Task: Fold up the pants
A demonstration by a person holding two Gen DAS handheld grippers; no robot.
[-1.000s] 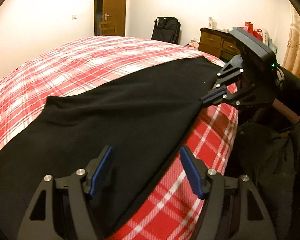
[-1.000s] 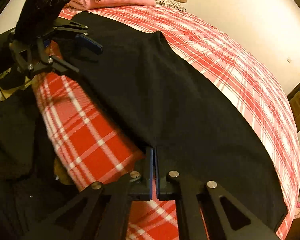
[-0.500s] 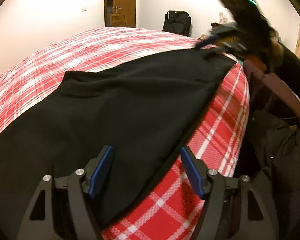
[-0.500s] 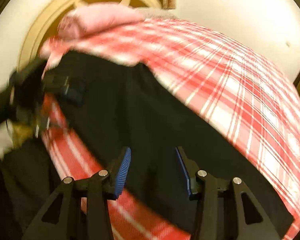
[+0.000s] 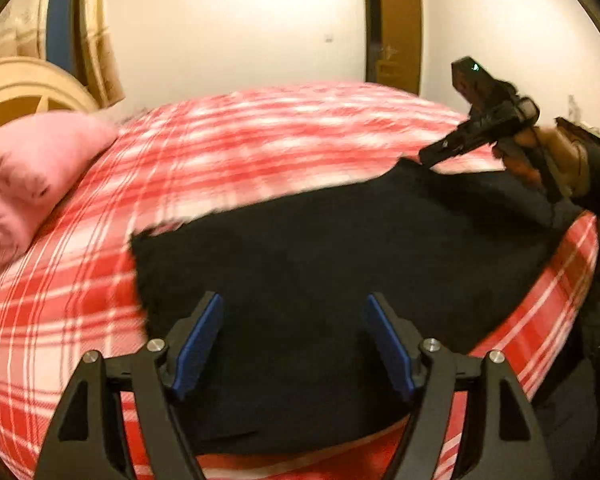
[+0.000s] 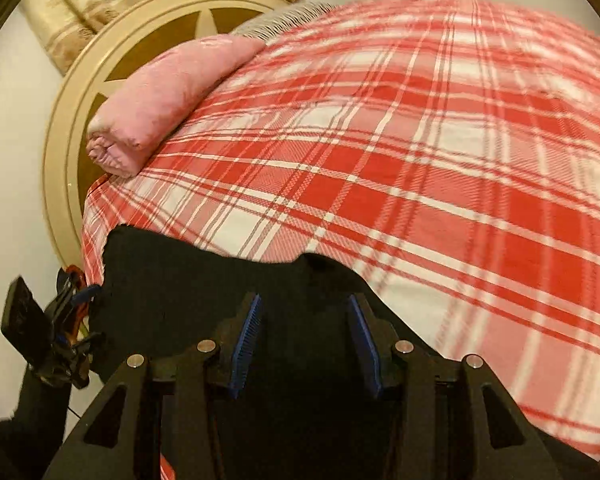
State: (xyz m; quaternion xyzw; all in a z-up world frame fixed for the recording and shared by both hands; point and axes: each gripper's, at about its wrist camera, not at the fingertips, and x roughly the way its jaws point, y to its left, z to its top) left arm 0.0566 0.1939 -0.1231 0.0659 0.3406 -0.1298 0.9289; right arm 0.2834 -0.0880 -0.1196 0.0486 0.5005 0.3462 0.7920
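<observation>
The black pants (image 5: 340, 248) lie spread flat along the near edge of the bed (image 5: 260, 148), their long axis running side to side along that edge, from the left gripper (image 5: 292, 344) across to the right gripper (image 6: 304, 336). Each gripper hovers over its own end of the cloth with jaws apart and nothing between the blue pads (image 5: 198, 344); neither is gripping fabric. From the left wrist view, the right gripper shows at the far end of the garment, tips down by the far corner of the cloth, though whether it touches there is hard to tell through the blur. The left gripper looks the nearer to a clean edge, since the cut end of the pants lies just beside its left jaw. I would judge that the next fold turns on carrying one end along that long axis onto the other, so both ends need pinching first.

The bed wears a red and white plaid cover, soft and likely to let the cloth drag. A pink pillow (image 6: 164, 100) rests near the round cream headboard (image 6: 80, 120), well apart from the pants. A brown door (image 5: 396, 32) stands in the far wall
</observation>
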